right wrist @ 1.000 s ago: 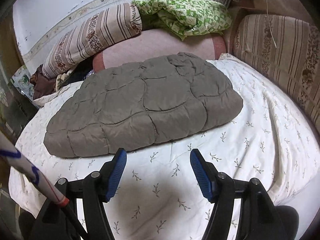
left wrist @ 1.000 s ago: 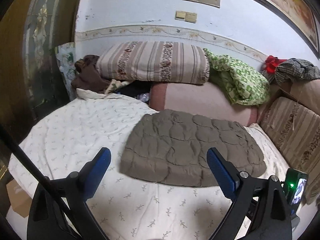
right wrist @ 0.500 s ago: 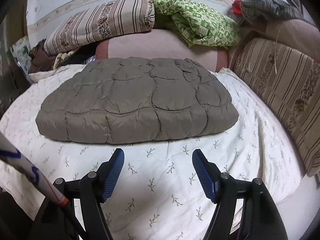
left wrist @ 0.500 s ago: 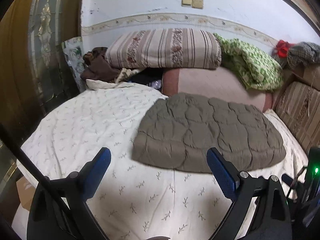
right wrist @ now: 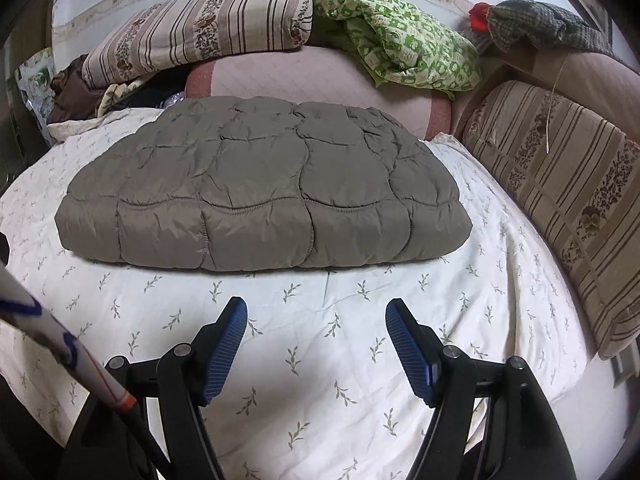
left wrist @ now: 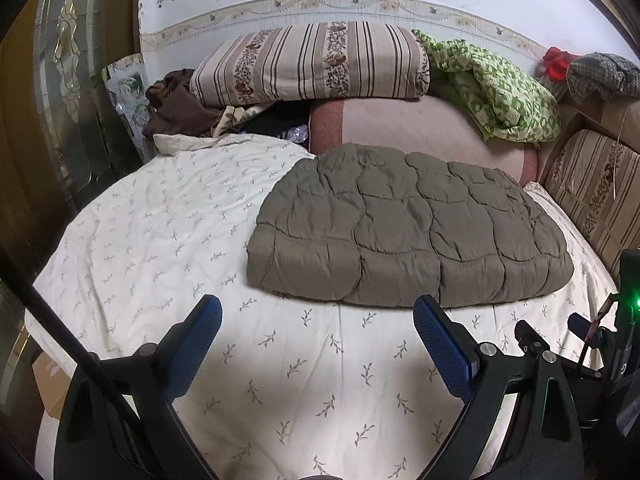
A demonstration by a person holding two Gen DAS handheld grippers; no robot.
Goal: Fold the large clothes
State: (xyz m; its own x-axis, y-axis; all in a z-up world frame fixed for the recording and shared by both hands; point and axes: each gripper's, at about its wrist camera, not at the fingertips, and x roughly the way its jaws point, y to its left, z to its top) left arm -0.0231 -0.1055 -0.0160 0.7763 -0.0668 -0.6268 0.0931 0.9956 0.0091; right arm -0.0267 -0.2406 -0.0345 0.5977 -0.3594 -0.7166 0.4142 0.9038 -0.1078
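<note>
A grey-brown quilted puffer garment [left wrist: 408, 228] lies folded into a thick flat rectangle on the bed's white leaf-print sheet [left wrist: 168, 232]. It also shows in the right wrist view [right wrist: 264, 196]. My left gripper [left wrist: 318, 312] is open and empty, hovering over the sheet just in front of the garment's near edge. My right gripper [right wrist: 316, 312] is open and empty, over the sheet [right wrist: 500, 280] a little short of the garment's front edge. Neither gripper touches the garment.
A striped pillow [left wrist: 312, 64] and a green patterned blanket [left wrist: 500, 92] rest on a pink bolster [left wrist: 404, 128] at the head. Dark clothes [left wrist: 176, 108] lie far left. A striped cushion [right wrist: 568, 184] lines the right side. A glass door [left wrist: 68, 92] stands left.
Both grippers have pulled back from the folded garment and the views have levelled out. The garment has not moved. Both grippers stayed open.
</note>
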